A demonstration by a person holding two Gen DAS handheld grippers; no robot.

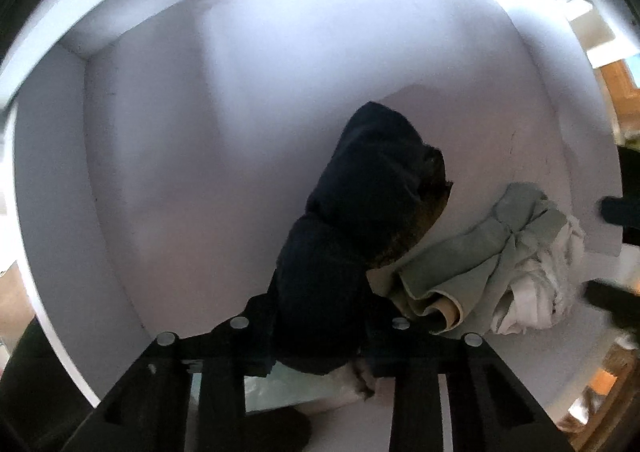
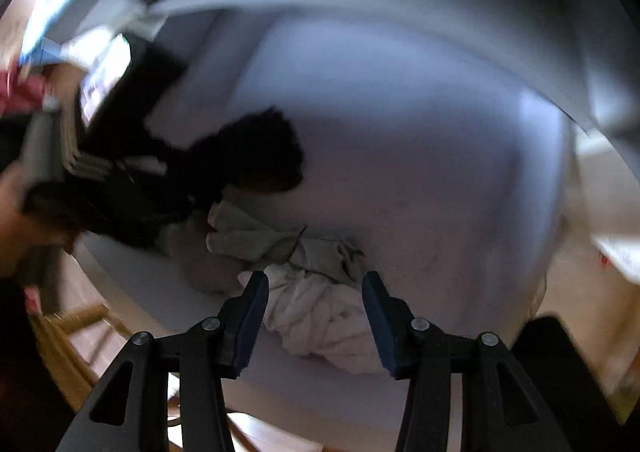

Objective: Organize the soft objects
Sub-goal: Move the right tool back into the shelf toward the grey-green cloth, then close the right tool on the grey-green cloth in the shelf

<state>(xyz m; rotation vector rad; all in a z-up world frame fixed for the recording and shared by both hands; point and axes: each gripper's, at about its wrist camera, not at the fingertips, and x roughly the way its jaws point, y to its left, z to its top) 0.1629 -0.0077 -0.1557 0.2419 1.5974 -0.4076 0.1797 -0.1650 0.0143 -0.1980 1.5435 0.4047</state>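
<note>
A dark navy cloth (image 1: 360,212) hangs bunched inside a white box (image 1: 180,172), and my left gripper (image 1: 320,316) is shut on its lower end. To its right lie a grey-green cloth (image 1: 480,248) and a crumpled white cloth (image 1: 536,292) on the box floor. In the right wrist view my right gripper (image 2: 316,304) points down, open, its blue pads (image 2: 252,316) on either side of the white cloth (image 2: 320,316) without pressing it. The grey-green cloth (image 2: 256,236) lies just beyond, and the dark cloth (image 2: 260,152) hangs from the left gripper (image 2: 120,188). The right gripper's fingers (image 1: 620,208) show blurred at the left view's right edge.
The box's white walls (image 2: 400,32) rise around the cloths. A wooden chair frame (image 2: 76,324) stands outside it at lower left. A person's hand (image 2: 12,220) holds the left gripper. Something red (image 2: 20,92) lies at the far left.
</note>
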